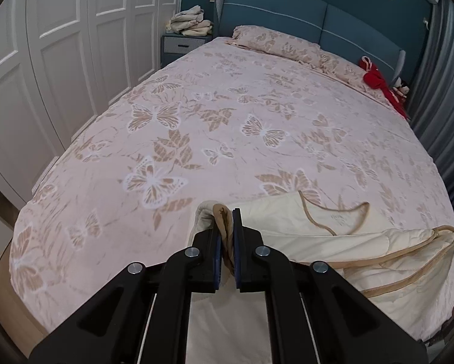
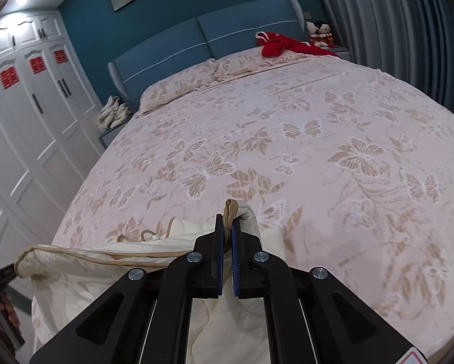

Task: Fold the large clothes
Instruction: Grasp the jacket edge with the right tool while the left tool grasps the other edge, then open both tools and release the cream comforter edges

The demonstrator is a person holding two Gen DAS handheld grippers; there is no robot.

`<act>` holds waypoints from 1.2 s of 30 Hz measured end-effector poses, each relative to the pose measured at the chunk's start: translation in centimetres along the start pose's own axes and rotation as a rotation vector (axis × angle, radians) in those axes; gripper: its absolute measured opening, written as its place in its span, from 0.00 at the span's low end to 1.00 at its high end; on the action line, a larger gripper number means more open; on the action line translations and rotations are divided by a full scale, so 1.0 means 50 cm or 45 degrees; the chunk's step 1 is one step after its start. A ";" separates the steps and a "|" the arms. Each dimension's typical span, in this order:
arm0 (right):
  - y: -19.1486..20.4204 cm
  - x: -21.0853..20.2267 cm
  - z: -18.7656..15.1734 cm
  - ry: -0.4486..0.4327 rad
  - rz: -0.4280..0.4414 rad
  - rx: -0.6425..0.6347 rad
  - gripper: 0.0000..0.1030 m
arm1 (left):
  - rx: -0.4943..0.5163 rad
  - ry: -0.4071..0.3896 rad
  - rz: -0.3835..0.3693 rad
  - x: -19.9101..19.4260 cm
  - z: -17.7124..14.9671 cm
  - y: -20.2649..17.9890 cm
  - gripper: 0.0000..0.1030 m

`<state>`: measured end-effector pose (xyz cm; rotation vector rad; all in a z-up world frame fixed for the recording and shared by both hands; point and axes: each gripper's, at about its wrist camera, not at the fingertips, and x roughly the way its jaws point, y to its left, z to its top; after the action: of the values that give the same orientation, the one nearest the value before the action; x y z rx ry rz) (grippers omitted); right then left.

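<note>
Clamping tan-piped corners of the cream quilted garment (image 1: 333, 239) in left gripper (image 1: 227, 236) and right gripper (image 2: 227, 236), low in frame over the butterfly-print bedspread (image 1: 196, 127).

Red double-happiness signs (image 2: 37, 64) on wardrobe doors (image 2: 24, 127).

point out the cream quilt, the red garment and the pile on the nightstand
cream quilt (image 1: 302, 242): left wrist view, on its flat cream top panel.
red garment (image 2: 283, 45): right wrist view, on the bunched middle by the pillows.
pile on the nightstand (image 1: 190, 21): left wrist view, on the crumpled fabric's centre.
</note>
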<state>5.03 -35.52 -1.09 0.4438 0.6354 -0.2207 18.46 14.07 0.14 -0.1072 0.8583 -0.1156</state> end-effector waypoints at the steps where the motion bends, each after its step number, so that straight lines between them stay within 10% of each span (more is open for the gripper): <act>1: 0.001 0.018 0.006 0.003 -0.006 0.010 0.03 | -0.001 0.008 0.007 0.018 0.009 -0.002 0.05; 36: -0.046 0.356 -0.090 0.225 -0.221 0.072 0.02 | 0.071 0.132 0.182 0.363 -0.047 -0.039 0.08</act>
<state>15.93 -36.59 -16.02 0.4663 0.8435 -0.3682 28.32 9.41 -14.67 0.0130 0.9629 -0.0109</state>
